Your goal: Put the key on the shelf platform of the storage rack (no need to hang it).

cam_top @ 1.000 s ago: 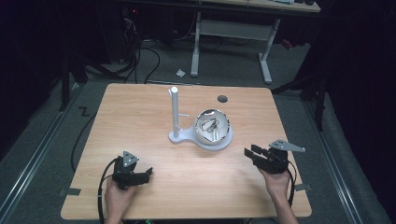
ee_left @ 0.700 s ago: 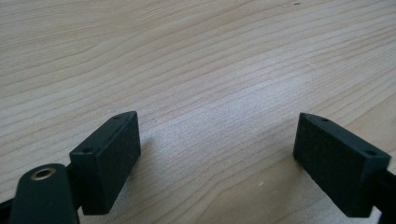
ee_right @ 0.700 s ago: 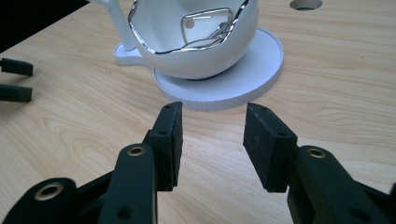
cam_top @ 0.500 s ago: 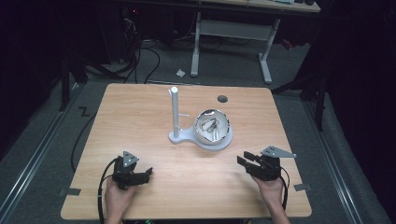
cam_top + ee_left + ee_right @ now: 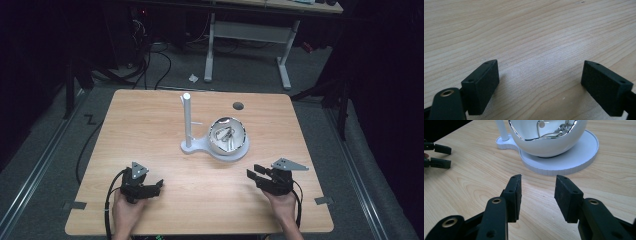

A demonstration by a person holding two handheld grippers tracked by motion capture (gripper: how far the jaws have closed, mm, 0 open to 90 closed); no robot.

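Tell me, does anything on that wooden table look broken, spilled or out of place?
Nothing stands out. The white bowl holding shiny metal pieces sits upright on its white stand with a post. Both grippers, left and right, are open and empty.

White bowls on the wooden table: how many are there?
1. The glossy white round bowl sits on the flat white stand beside its upright white post, near the middle of the wooden table.
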